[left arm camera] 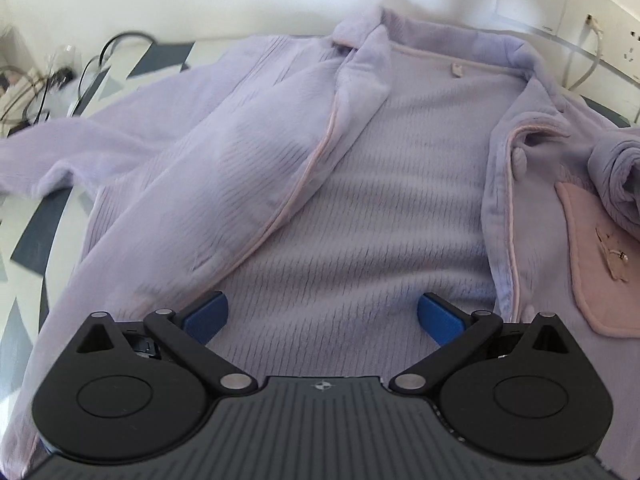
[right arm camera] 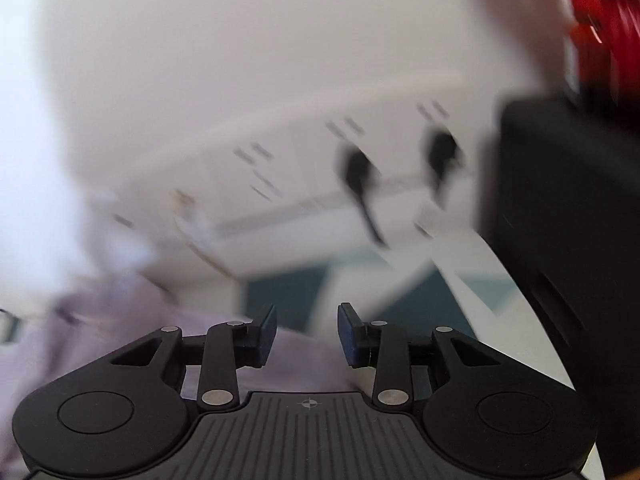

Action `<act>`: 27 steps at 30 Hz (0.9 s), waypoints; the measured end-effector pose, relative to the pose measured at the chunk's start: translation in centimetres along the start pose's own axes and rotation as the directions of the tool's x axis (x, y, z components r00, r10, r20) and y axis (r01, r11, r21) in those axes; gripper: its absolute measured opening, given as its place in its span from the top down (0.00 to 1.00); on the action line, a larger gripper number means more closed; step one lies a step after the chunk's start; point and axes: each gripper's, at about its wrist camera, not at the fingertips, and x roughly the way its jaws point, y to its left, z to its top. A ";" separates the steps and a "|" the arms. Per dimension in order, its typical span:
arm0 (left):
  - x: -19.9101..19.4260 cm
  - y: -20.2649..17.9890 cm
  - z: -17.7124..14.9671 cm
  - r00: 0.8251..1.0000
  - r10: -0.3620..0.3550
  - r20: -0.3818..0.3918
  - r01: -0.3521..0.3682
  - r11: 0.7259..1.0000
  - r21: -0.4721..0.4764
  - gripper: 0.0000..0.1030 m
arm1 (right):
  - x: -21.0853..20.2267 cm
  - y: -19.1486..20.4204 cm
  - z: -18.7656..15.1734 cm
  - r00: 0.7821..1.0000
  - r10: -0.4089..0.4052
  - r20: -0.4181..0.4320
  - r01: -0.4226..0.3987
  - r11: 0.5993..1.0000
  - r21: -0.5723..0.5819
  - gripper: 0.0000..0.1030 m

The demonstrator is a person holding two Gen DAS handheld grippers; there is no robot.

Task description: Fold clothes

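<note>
A lilac fleece jacket point(left arm camera: 360, 184) lies front-up on the patterned table point(left arm camera: 36, 232), its collar point(left arm camera: 452, 60) at the far side. The front panels are parted, so the ribbed inside shows. One sleeve point(left arm camera: 68, 148) stretches out to the left, and the other sleeve point(left arm camera: 616, 176) is bunched over the pink pocket point(left arm camera: 592, 264) on the right. My left gripper point(left arm camera: 322, 318) hangs open over the jacket's lower middle, with nothing between its blue pads. The right wrist view is blurred. In it my right gripper point(right arm camera: 307, 336) is open with an empty gap, above the jacket's edge point(right arm camera: 120, 320) and the table point(right arm camera: 288, 292).
Black cables point(left arm camera: 60, 80) and small items lie at the table's far left corner. Wall sockets with plugs point(right arm camera: 360, 176) run along the white wall behind. A large black object point(right arm camera: 560, 240) stands close on the right of the right gripper, with something red point(right arm camera: 600, 20) above it.
</note>
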 end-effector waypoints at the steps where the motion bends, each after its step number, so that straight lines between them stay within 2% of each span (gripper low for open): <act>1: -0.3 0.1 -0.1 1.000 -0.002 -0.002 0.002 1.000 -0.006 0.02 | -0.4 0.9 0.6 0.998 0.058 -0.004 -0.058 0.998 -0.024 0.68; 2: -0.6 0.1 -0.2 1.000 -0.005 -0.003 0.005 1.000 -0.011 0.05 | -0.9 1.8 1.1 0.993 0.116 -0.010 -0.116 0.992 -0.048 0.67; 3: -1.7 0.0 -0.4 0.999 -0.018 0.039 0.018 1.000 -0.006 0.07 | -1.3 2.7 1.7 0.985 0.173 -0.017 -0.173 0.982 -0.071 0.63; 4: -2.8 -0.2 -0.6 0.996 -0.027 0.090 0.026 1.000 0.016 0.07 | -0.9 4.7 1.6 0.975 0.204 -0.085 -0.215 0.964 -0.158 0.55; 6: -5.2 -1.1 -0.9 0.983 -0.036 0.179 0.024 0.997 0.071 0.06 | 0.2 9.4 0.0 0.964 0.192 -0.185 -0.250 0.893 -0.375 0.51; 7: -5.9 -1.6 -1.2 0.979 -0.054 0.195 0.037 0.995 0.091 0.03 | 0.7 11.5 -1.2 0.960 0.182 -0.212 -0.264 0.841 -0.472 0.51; 8: -6.0 -2.1 -1.5 0.981 -0.079 0.179 0.058 0.991 0.121 0.02 | 1.4 13.3 -2.4 0.954 0.175 -0.242 -0.281 0.797 -0.534 0.51; 9: -6.1 -2.6 -1.8 0.981 -0.103 0.162 0.079 0.986 0.149 0.02 | 2.5 14.7 -3.1 0.944 0.167 -0.286 -0.304 0.777 -0.551 0.51; 12: -5.3 -3.4 -3.1 0.988 -0.075 0.137 0.050 0.983 0.178 0.02 | 5.5 18.2 -5.1 0.913 0.109 -0.393 -0.341 0.730 -0.592 0.52; 14: -4.6 -3.0 -4.0 0.991 -0.062 0.120 0.040 0.983 0.179 0.02 | 7.3 19.7 -5.9 0.905 0.069 -0.420 -0.333 0.729 -0.598 0.53; 16: -3.9 -2.7 -4.8 0.993 -0.050 0.103 0.031 0.983 0.180 0.02 | 8.5 20.6 -6.5 0.895 0.057 -0.442 -0.330 0.751 -0.572 0.52; 19: -3.6 -1.3 -5.1 0.995 -0.067 0.076 0.059 0.992 0.108 0.02 | 9.6 21.0 -7.0 0.887 0.046 -0.459 -0.323 0.773 -0.547 0.52; 23: -7.1 0.1 -5.6 0.981 -0.030 0.192 0.004 0.991 0.133 0.02 | 9.3 20.6 -7.1 0.893 0.061 -0.447 -0.312 0.798 -0.516 0.50; 27: -9.9 3.1 -6.2 0.963 -0.032 0.267 -0.005 0.991 0.136 0.02 | 6.6 20.0 -5.8 0.906 0.115 -0.407 -0.308 0.839 -0.449 0.39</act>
